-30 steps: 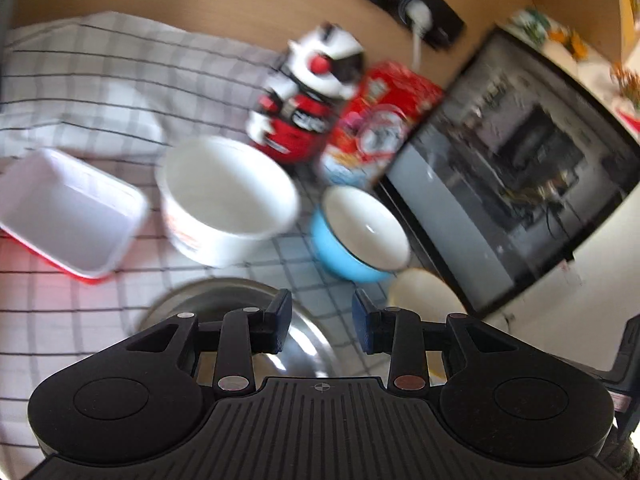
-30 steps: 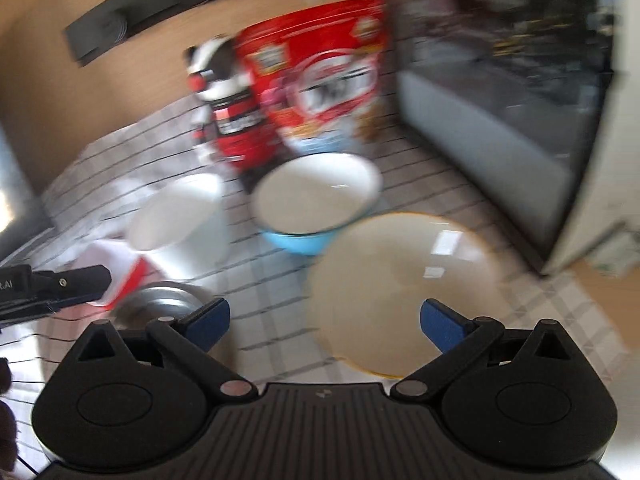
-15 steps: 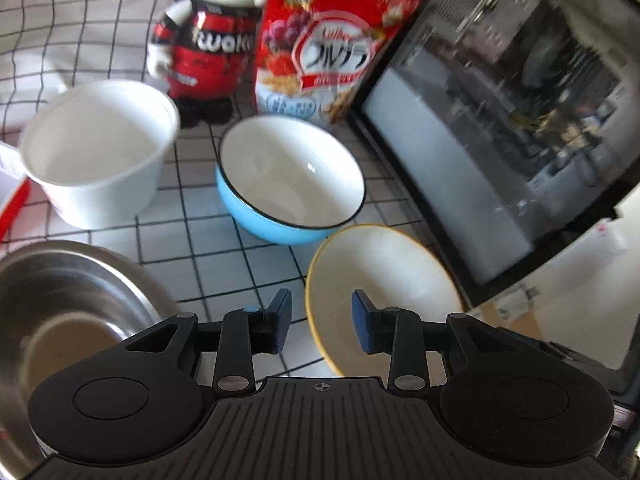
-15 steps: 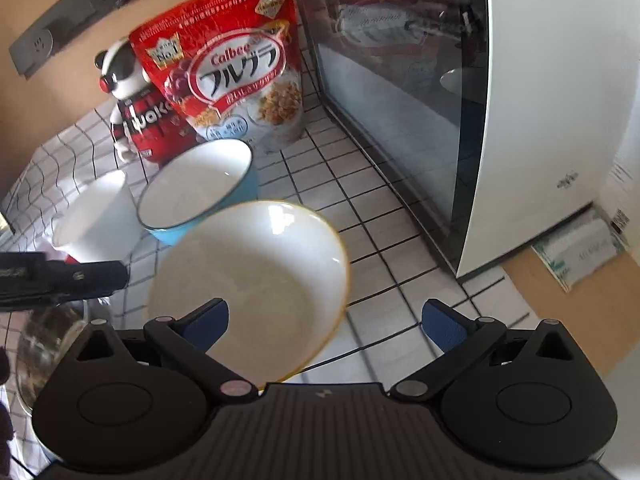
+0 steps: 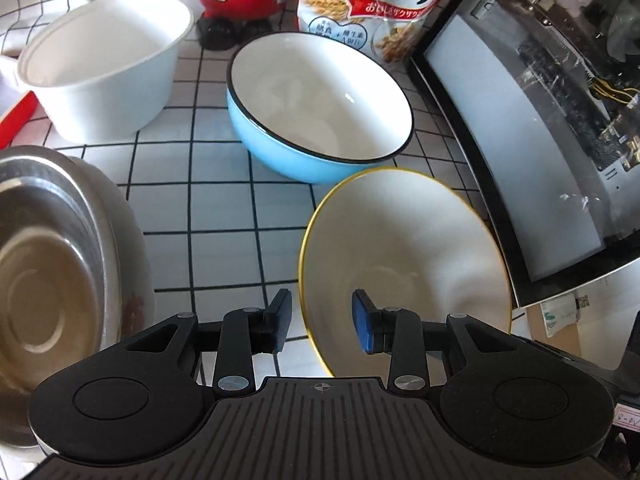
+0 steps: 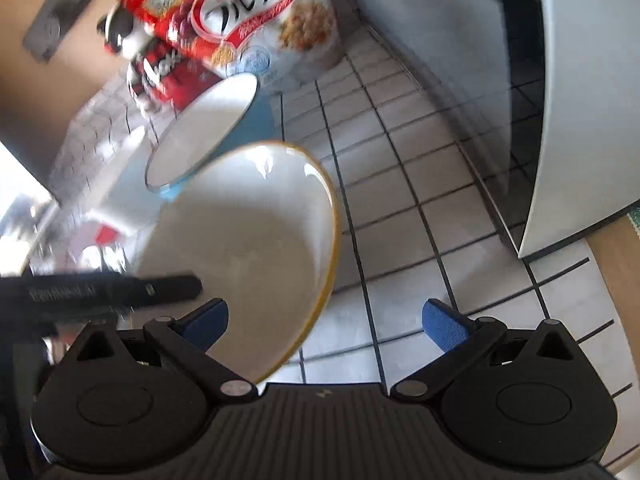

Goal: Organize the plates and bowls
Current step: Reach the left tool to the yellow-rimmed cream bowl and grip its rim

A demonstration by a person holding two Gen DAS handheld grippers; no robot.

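Left gripper (image 5: 320,330) hangs over the near-left rim of the yellow-rimmed plate (image 5: 404,256), jaws partly spread, rim between them but unpinched. Right gripper (image 6: 324,324) has its jaws spread wide over the plate's near-right edge, nothing pinched. The plate sits on the checked cloth (image 5: 216,200), just near of the blue bowl (image 5: 316,104), left of the microwave (image 5: 540,128).

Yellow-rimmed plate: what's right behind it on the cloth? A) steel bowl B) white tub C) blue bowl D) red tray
C: in the left wrist view the blue bowl sits just beyond the yellow-rimmed plate, their edges meeting or overlapping.
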